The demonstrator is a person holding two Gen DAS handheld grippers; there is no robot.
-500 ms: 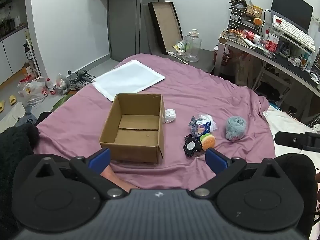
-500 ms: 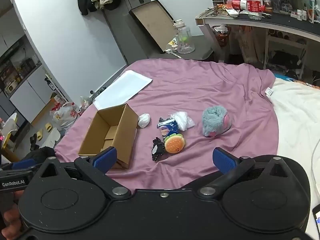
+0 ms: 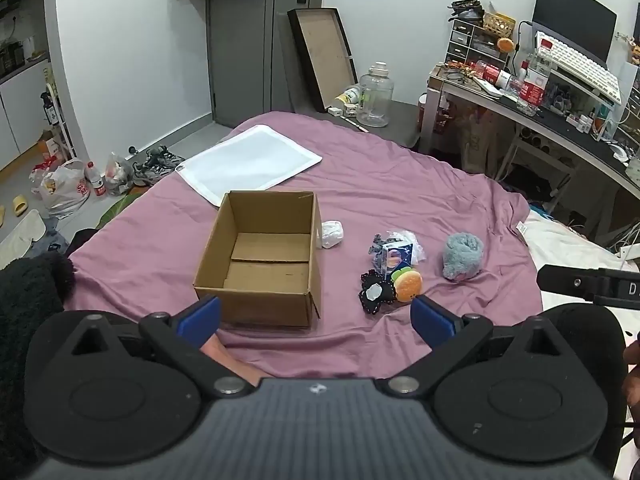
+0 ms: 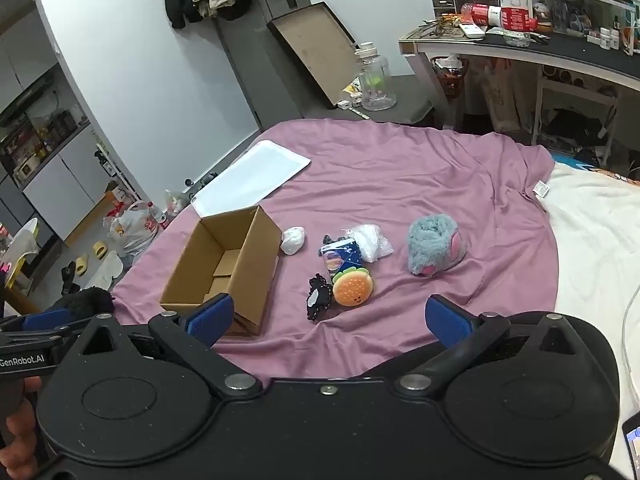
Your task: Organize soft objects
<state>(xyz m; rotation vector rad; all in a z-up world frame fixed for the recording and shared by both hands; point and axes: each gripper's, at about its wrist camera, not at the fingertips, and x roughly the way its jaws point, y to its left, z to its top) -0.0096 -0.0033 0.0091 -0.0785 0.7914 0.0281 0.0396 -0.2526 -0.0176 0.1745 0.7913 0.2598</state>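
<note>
box (image 3: 260,256) sat on bed (image 3: 400,184) | sheet (image 3: 250,162) lay behind box | wad (image 3: 331,234) just right of box | toys (image 3: 394,272) further right

One cardboard box (image 3: 260,260), six soft items beside it: white wad (image 3: 331,234), plastic bag (image 4: 370,242), blue pouch (image 3: 394,257), burger plush (image 3: 407,285), black scrunchie (image 3: 374,294), grey fluffy toy (image 3: 462,256).

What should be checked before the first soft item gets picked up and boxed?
1. Box open and upright: ok.
2. Box holds nothing yet: ok.
3. Left gripper jaws open, nothing held: ok.
4. Right gripper jaws open, nothing held: ok.
5. Burger toy clear of neighbours: not ok, it touches the black lace piece and the blue pouch.
6. Grey plush lies apart, free to grasp: ok.
</note>
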